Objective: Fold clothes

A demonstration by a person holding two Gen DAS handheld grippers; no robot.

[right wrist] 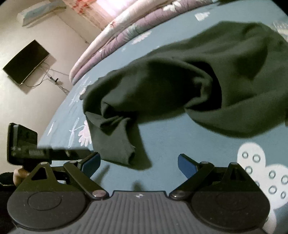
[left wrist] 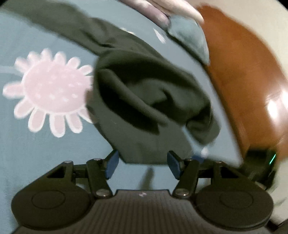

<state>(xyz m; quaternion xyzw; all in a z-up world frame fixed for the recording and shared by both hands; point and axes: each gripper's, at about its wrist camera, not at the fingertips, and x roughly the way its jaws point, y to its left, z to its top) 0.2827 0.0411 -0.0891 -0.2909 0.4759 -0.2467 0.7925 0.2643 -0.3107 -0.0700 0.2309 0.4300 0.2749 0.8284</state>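
Observation:
A dark green garment lies crumpled on a teal bedsheet with pink flower prints. In the left wrist view my left gripper is open, its blue pads either side of the garment's near flat edge, nothing clamped. In the right wrist view the same garment stretches across the bed, a sleeve with its cuff hanging toward me. My right gripper is open, the cuff just beyond its left pad. The picture is blurred.
A folded purple and pink quilt lies along the far side of the bed. A brown wooden floor shows past the bed's edge. A wall-mounted TV and an air conditioner are on the wall. The other gripper's body is at left.

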